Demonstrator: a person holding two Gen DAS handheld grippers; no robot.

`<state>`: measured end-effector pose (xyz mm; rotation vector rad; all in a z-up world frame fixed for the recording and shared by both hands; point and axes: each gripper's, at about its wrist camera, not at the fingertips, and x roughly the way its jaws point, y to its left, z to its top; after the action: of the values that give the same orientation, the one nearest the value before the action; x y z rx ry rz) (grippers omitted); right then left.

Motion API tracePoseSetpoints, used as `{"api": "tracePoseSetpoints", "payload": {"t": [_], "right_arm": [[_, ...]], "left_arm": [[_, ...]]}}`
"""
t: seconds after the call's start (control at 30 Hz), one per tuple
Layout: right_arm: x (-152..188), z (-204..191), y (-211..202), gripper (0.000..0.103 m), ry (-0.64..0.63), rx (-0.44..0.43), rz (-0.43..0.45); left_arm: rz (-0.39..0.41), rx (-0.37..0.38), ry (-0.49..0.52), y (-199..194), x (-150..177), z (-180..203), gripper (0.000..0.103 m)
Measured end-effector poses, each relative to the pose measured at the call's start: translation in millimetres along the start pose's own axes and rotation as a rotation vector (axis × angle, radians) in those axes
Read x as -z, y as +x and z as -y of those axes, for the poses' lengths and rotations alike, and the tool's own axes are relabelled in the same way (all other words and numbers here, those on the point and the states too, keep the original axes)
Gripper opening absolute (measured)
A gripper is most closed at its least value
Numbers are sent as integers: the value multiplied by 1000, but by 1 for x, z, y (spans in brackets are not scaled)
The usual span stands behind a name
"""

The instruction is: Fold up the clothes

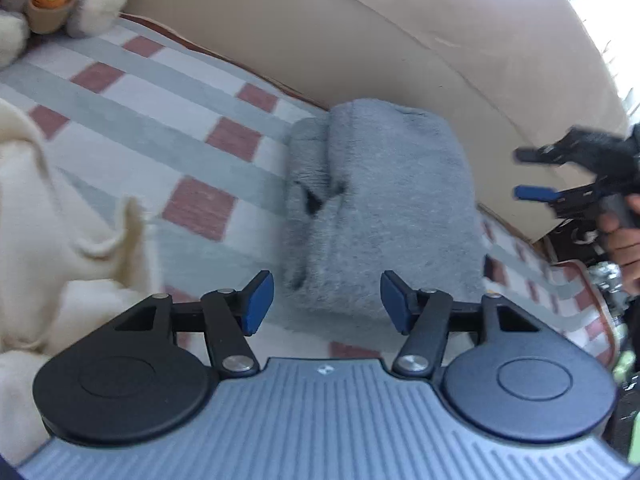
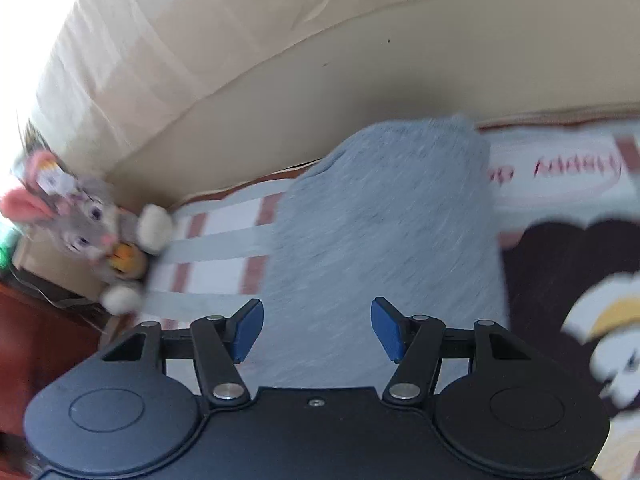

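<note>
A folded grey fleece garment (image 1: 384, 208) lies on the striped bed cover (image 1: 160, 112), close to the beige headboard. My left gripper (image 1: 327, 304) hovers just in front of its near edge, open, with nothing between the blue pads. A cream fleece garment (image 1: 44, 240) is heaped at the left. My right gripper (image 1: 520, 174) shows at the right edge of the left wrist view, held by a hand (image 1: 624, 240), open and off the cloth. In the right wrist view that gripper (image 2: 317, 330) stands open above the same grey garment (image 2: 384, 248), gripping nothing.
A padded beige headboard (image 1: 400, 40) runs along the far side of the bed. A grey plush rabbit (image 2: 92, 228) with a carrot sits in the far corner. A dark garment with a cartoon print (image 2: 572, 300) lies to the right. A red-brown nightstand (image 2: 36, 340) stands beside the bed.
</note>
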<state>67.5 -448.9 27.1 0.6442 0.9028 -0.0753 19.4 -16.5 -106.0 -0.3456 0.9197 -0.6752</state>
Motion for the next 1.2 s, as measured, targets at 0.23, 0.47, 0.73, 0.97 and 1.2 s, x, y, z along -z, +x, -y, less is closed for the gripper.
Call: {"api": "tracePoseSetpoints", "payload": {"t": [0.23,0.47,0.73,0.97,1.2], "right_arm": [[-12,59,48,65,-98,162,-10],[8,113,67,103,6,61,65],[54,200,94,103,520,-347,-7],[27,200,114,103,433,-384,-34],[20,199,125,103,447,-448,-20]], "left_arm": [[-28,-138,80,74,-18,3,78],[-97,54,-157,146,-57,-28,85],[-180,199,-231,192,-59,-37,93],[-256,355,-404,215,-49,-65,98],[-207,461,-555,225,-36,-74,97]]}}
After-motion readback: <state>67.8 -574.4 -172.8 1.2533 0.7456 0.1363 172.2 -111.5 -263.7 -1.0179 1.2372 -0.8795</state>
